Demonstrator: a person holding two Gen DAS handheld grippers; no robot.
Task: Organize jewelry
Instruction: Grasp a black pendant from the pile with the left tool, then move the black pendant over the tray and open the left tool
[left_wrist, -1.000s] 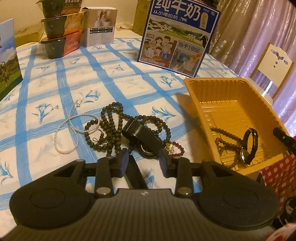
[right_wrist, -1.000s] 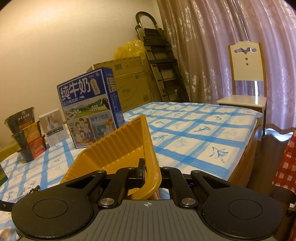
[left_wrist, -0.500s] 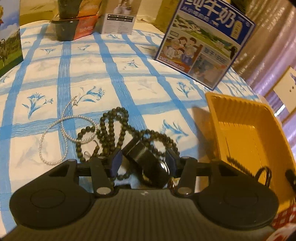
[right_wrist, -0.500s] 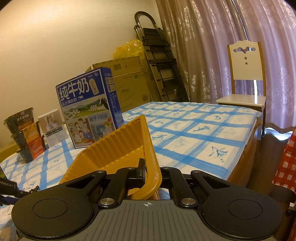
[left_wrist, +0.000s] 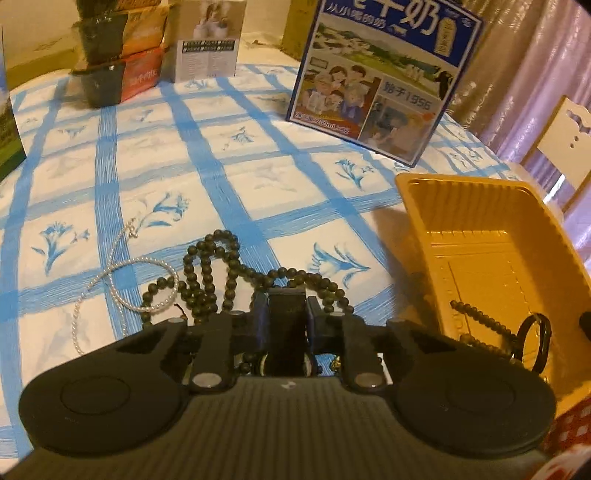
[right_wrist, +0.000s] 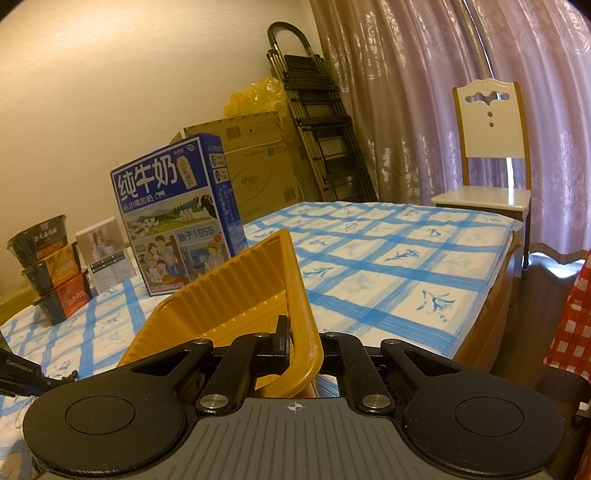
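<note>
The blue milk carton (right_wrist: 177, 218), reading "纯牛奶" and "始于1956", is standing behind the yellow tray (left_wrist: 491, 258). Left of the tray, the left gripper (left_wrist: 284, 321) has just been closing and its jaws are now pressing on the black watch strap (left_wrist: 287, 317) among the dark bead necklace (left_wrist: 218, 273). The right gripper (right_wrist: 304, 345) is clamping the tray's rim, jaws nearly together.

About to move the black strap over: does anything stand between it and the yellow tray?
Nothing visible does. The left gripper is clamped on the black strap; only bare tablecloth lies before the yellow tray, though dark beads surround the strap.
</note>
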